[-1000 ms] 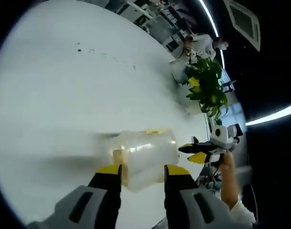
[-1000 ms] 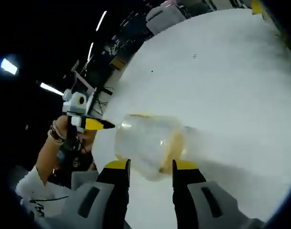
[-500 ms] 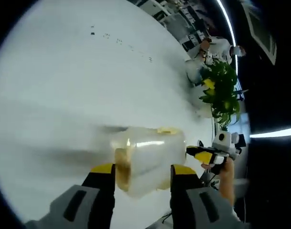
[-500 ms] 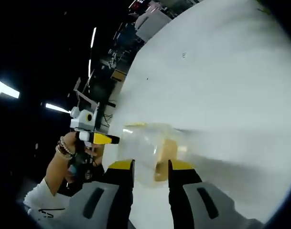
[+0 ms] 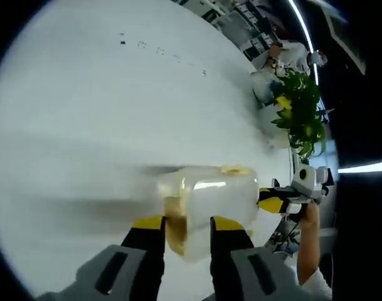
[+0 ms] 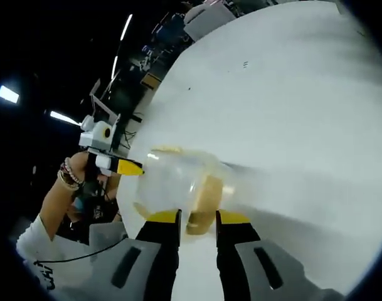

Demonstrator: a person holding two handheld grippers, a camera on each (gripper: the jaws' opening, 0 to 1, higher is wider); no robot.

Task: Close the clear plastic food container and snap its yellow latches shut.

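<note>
The clear plastic container (image 5: 209, 200) lies on the white round table (image 5: 115, 106). In the left gripper view my left gripper (image 5: 187, 224) has its jaws drawn in on the container's near end, with a yellow latch (image 5: 175, 227) between them. In the right gripper view the container (image 6: 175, 185) is seen from its other end. My right gripper (image 6: 197, 218) is closed in on the yellow latch (image 6: 204, 199) there. Each gripper also shows at the container's far end in the other view: right gripper (image 5: 273, 202), left gripper (image 6: 125, 166).
A potted green plant (image 5: 300, 106) stands past the table's far edge, with people behind it. A hand with bracelets (image 6: 71, 179) holds the left gripper. The table edge runs just left of the container (image 6: 131, 207). Dark room with ceiling lights lies beyond.
Both pairs of jaws have narrowed around the container's ends since half a second ago. Both views have shifted a little with the hands; the container stays on the table.
</note>
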